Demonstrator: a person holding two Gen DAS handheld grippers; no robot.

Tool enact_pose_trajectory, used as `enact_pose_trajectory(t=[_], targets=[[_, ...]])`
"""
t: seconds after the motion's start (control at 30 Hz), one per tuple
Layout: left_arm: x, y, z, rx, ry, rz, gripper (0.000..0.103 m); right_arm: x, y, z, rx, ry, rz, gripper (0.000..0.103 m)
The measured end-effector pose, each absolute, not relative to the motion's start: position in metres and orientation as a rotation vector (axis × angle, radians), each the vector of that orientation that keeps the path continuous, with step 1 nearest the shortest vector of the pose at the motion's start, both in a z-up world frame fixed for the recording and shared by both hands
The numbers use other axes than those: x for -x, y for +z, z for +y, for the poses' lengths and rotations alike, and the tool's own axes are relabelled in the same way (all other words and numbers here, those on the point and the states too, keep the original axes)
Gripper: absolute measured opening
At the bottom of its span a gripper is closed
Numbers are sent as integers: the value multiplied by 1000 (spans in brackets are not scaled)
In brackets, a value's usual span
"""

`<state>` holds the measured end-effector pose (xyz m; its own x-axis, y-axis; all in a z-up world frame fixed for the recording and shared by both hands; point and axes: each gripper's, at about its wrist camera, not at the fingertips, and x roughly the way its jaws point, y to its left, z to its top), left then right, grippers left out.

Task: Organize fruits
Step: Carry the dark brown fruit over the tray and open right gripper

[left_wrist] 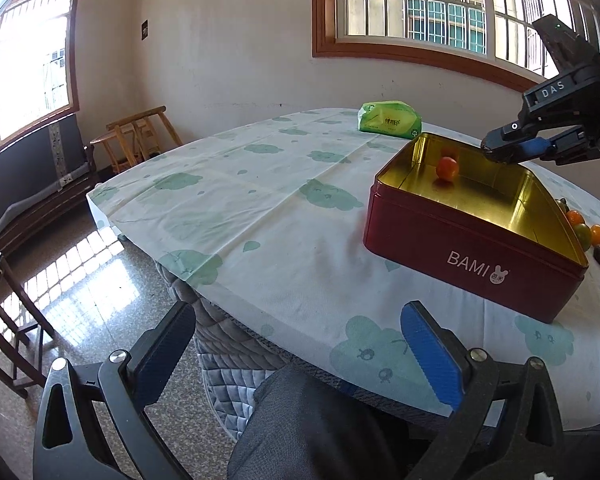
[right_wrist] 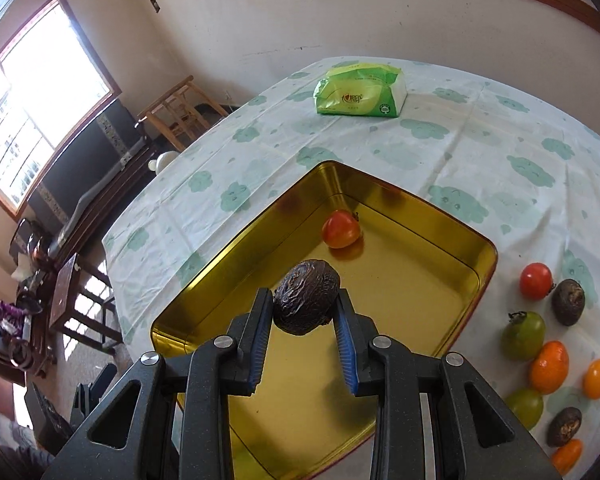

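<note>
A red tin box with a gold inside sits on the clothed table; one red-orange tomato lies in its far corner. My right gripper hangs over the box, shut on a wrinkled dark brown fruit; in the left wrist view it hovers at the box's far right rim. Several loose fruits lie right of the box: a red tomato, a green one, an orange one and dark wrinkled ones. My left gripper stands open at the table's near edge, holding nothing.
A green tissue pack lies at the far side of the table. A person's grey trouser leg is under the near edge. Wooden stools and a dark bench stand to the left on the floor.
</note>
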<state>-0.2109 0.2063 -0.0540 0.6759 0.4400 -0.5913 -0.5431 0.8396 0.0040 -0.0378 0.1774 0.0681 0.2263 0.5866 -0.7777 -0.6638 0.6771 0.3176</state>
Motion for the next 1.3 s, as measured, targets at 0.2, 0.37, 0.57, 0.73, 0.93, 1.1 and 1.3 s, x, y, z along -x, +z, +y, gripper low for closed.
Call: enact_pose_trajectory(t=[0.2,0.37,0.57,0.73,0.93,1.1,1.3], targets=[[211,-56,211,197,547,630,102,24,52,210,102,830,1091,32],[208,-59,215,206,538,648,102,18,47,227,116,803,1117,32],[208,-61,216,214,531,656,102,13,40,243,145,767,1141,32],[208,-61,217,218,529,656,102,10,35,251,152,745,1155,32],[208,-61,217,217,527,656,102,10,32,256,140,742,1161,32],[208,-61,217,219,527,657,102,10,35,260,122,745,1147,33],[208,-61,217,217,529,657,102,16,44,260,100,773,1105,33]])
